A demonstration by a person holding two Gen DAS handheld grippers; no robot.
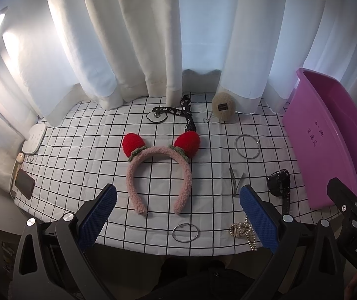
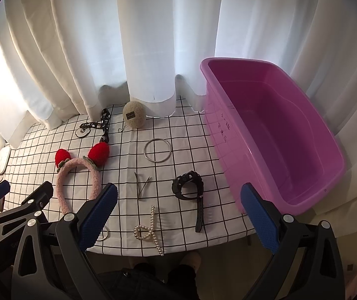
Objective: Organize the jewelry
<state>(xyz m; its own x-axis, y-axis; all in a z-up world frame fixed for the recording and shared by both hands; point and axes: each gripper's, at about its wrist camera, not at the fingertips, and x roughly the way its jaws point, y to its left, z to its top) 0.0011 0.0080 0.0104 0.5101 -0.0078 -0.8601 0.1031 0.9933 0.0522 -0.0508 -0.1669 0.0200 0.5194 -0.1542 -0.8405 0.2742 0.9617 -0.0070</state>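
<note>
A pink fuzzy headband with red ears [image 1: 158, 172] [image 2: 78, 175] lies mid-table on the checked cloth. A silver bangle [image 1: 247, 146] [image 2: 157, 149], a hair clip [image 1: 236, 181] [image 2: 141, 186], a black watch [image 1: 279, 185] [image 2: 191, 192], a pearl clip [image 1: 243, 230] [image 2: 149, 230] and a small ring hoop [image 1: 185, 232] lie around it. The purple tub [image 1: 328, 137] [image 2: 278, 135] stands empty at the right. My left gripper [image 1: 178, 215] is open above the near edge, in front of the headband. My right gripper [image 2: 178, 215] is open near the watch and pearl clip.
A black patterned strap with a badge [image 1: 176, 112] [image 2: 98, 125] and a beige pom-pom keychain [image 1: 223, 106] [image 2: 134, 114] lie at the back by the white curtains. A white device [image 1: 34, 138] and a dark case [image 1: 24, 183] sit at the left edge.
</note>
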